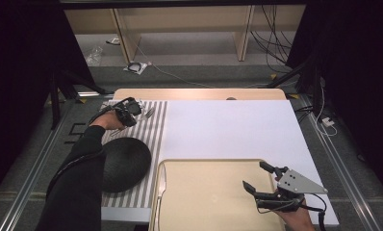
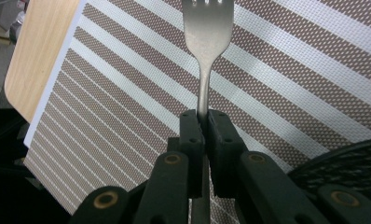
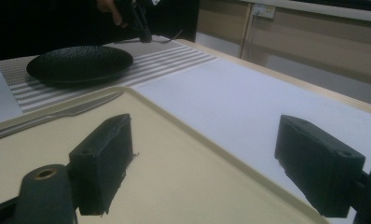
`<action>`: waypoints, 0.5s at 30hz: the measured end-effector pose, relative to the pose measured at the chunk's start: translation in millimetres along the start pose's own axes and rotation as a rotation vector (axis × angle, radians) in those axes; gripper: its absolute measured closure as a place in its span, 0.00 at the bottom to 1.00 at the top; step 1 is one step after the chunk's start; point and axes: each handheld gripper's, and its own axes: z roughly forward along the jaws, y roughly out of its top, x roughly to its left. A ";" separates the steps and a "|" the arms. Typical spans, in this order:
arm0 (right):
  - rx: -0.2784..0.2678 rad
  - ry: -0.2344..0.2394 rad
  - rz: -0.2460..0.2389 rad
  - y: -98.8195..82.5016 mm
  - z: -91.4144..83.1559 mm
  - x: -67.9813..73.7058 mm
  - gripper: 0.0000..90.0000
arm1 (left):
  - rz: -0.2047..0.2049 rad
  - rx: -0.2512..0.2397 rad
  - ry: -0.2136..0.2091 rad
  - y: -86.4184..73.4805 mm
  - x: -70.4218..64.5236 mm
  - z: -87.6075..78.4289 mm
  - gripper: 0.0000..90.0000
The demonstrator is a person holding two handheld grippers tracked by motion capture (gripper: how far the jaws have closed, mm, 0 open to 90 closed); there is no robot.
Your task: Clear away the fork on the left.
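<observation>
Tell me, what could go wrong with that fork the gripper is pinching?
1. The left gripper pinches the fork only on its thin, smooth handle, so it might swivel or slip out and drop onto the striped placemat.
2. The black plate sits close by on the same placemat, so a swinging fork could clink against it.
3. The knife rests on the rim of the tray; a bump there might knock it off.

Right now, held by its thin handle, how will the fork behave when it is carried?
The fork looks like rigid metal, so it should not bend. Its smooth, narrow handle sits between the left tool's shut jaws, so it may slip or pivot. The head extends far out and could tilt downward.
</observation>
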 end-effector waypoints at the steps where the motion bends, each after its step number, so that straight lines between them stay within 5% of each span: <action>1: 0.003 -0.001 -0.002 0.0 -0.1 0.0 0.22 | -0.011 -0.006 -0.004 0.0 -0.9 -2.7 0.94; 9: -0.002 -0.002 -0.004 0.0 0.3 0.2 0.22 | -0.074 -0.026 -0.042 7.3 -12.1 -32.5 0.94; 15: -0.003 -0.005 -0.003 0.1 0.0 0.3 0.22 | -0.076 -0.062 -0.081 15.2 -33.2 -57.7 0.94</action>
